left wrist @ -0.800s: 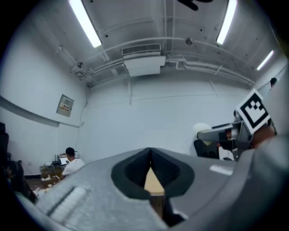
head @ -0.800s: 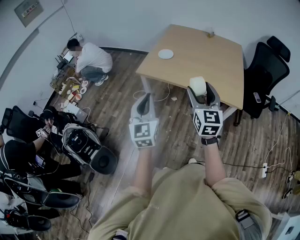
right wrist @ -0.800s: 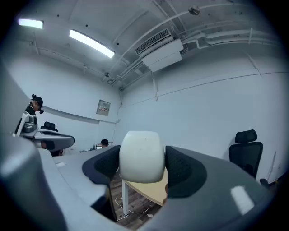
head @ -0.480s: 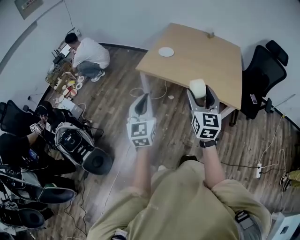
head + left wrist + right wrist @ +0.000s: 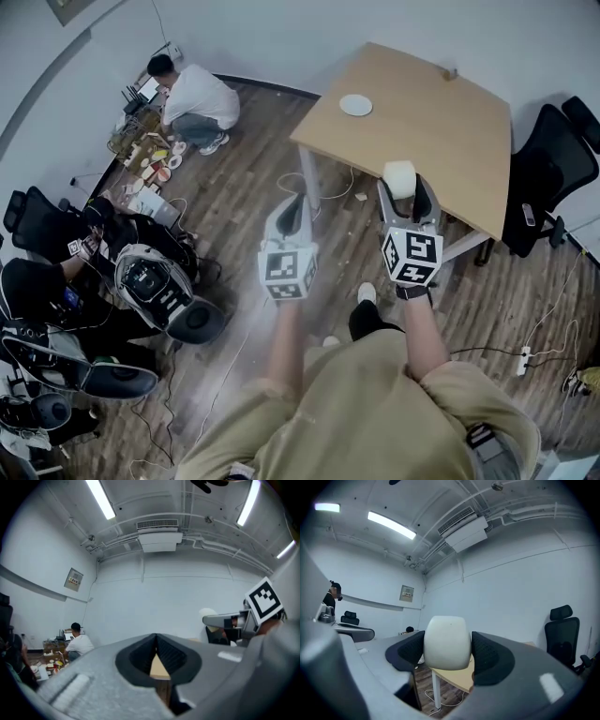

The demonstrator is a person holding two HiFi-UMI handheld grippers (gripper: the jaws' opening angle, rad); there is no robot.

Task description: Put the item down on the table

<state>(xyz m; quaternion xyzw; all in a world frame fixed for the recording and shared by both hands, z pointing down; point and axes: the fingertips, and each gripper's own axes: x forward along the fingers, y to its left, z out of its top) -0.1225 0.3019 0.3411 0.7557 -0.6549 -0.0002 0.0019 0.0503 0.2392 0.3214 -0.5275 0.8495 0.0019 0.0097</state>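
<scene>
Stepping forward had brought the table point(image 5: 427, 112) slightly nearer; its near edge lay just ahead of and below the right hand-held gripper point(image 5: 401, 185). That hand-held gripper pinched the pale, rounded item point(image 5: 446, 642) between its dark pads, held in the air short of the tabletop. Beside it, the left hand-held gripper point(image 5: 292, 208) had its jaws pressed together on nothing. The carry seemed to be the step in hand. The next move would call for reaching over the table, lowering the item until it rested, then spreading the jaws.

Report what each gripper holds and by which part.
The right gripper clamps the white rounded item by its two opposite sides, with its end poking out past the jaws. The left gripper is shut on nothing.
</scene>
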